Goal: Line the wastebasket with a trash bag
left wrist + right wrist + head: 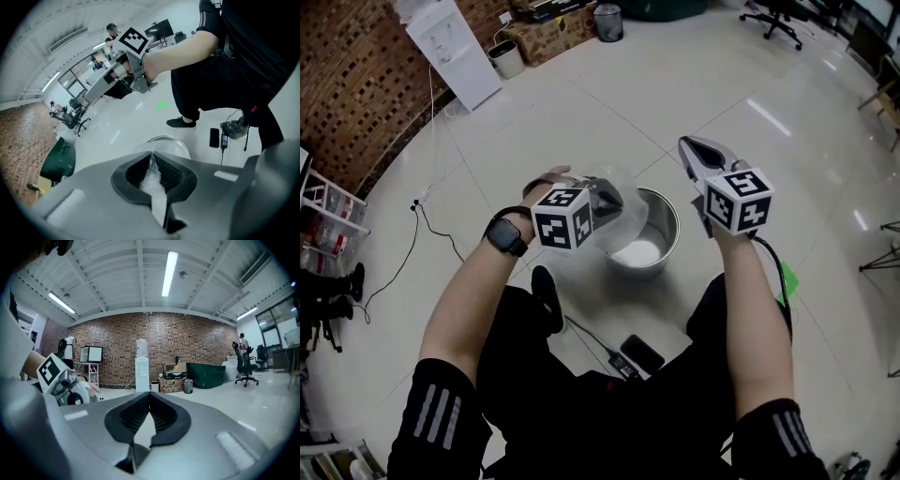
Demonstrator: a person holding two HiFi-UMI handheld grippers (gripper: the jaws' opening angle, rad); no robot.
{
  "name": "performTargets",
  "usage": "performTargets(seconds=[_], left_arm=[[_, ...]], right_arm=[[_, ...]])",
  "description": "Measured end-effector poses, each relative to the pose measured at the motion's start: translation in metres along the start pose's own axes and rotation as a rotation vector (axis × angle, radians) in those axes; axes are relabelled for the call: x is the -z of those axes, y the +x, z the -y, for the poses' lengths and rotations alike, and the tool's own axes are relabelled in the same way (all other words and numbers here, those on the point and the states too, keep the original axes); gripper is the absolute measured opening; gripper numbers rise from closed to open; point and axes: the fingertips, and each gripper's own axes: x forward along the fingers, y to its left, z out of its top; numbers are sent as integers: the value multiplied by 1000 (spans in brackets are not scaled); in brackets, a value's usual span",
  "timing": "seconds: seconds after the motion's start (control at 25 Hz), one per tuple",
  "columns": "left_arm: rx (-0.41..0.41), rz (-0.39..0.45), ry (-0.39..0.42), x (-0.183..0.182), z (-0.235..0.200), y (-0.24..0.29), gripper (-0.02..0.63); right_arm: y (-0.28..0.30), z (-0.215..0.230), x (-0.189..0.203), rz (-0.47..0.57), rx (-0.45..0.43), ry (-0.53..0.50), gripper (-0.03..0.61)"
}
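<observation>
A round metal wastebasket [661, 217] stands on the floor in front of the person's knees, with something white [636, 251] in its bottom. My left gripper [614, 199] hangs over the basket's left rim, shut on a crumpled clear trash bag [617, 178]. In the left gripper view the film [152, 174] is pinched between the closed jaws of the left gripper [151, 152], above the basket [169, 140]. My right gripper [684, 142] is raised to the right of the basket, pointing nearly level. Its jaws are shut with nothing between them in the right gripper view [149, 393].
A black phone [642, 353] and a charger with a cable [617, 361] lie on the floor by the person's legs. A white water dispenser [455, 47], a small bin [506, 58] and boxes stand by the brick wall. An office chair [778, 14] is far right.
</observation>
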Motion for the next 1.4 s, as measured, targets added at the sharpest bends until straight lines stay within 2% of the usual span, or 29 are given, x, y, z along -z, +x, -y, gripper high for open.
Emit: performTargets(seconds=[0.16, 0.4, 0.56, 0.8, 0.88, 0.92, 1.12, 1.16, 1.28, 1.4], left_arm=[[81, 23, 1, -13, 7, 49, -6], [225, 16, -28, -11, 35, 143, -6], [247, 49, -89, -14, 44, 190, -5], [268, 73, -105, -21, 51, 226, -5], [264, 73, -90, -22, 50, 229, 5], [257, 73, -78, -23, 49, 228, 28], [184, 95, -2, -31, 35, 201, 231], [164, 100, 10, -32, 31, 191, 232], [88, 117, 16, -29, 18, 158, 245], [12, 123, -32, -14, 5, 123, 245]], right_arm=[[-2, 7, -5, 16, 15, 11, 7], [-4, 13, -14, 42, 29, 20, 8], [-7, 18, -19, 60, 38, 30, 7], [-12, 24, -22, 62, 39, 24, 8], [-12, 24, -22, 58, 33, 19, 8], [-12, 23, -22, 54, 25, 13, 8], [-8, 14, -9, -7, -48, -11, 9], [-6, 11, -2, -44, -65, -15, 17], [5, -3, 29, -176, -127, -41, 112], [11, -21, 62, -304, -205, -73, 120]])
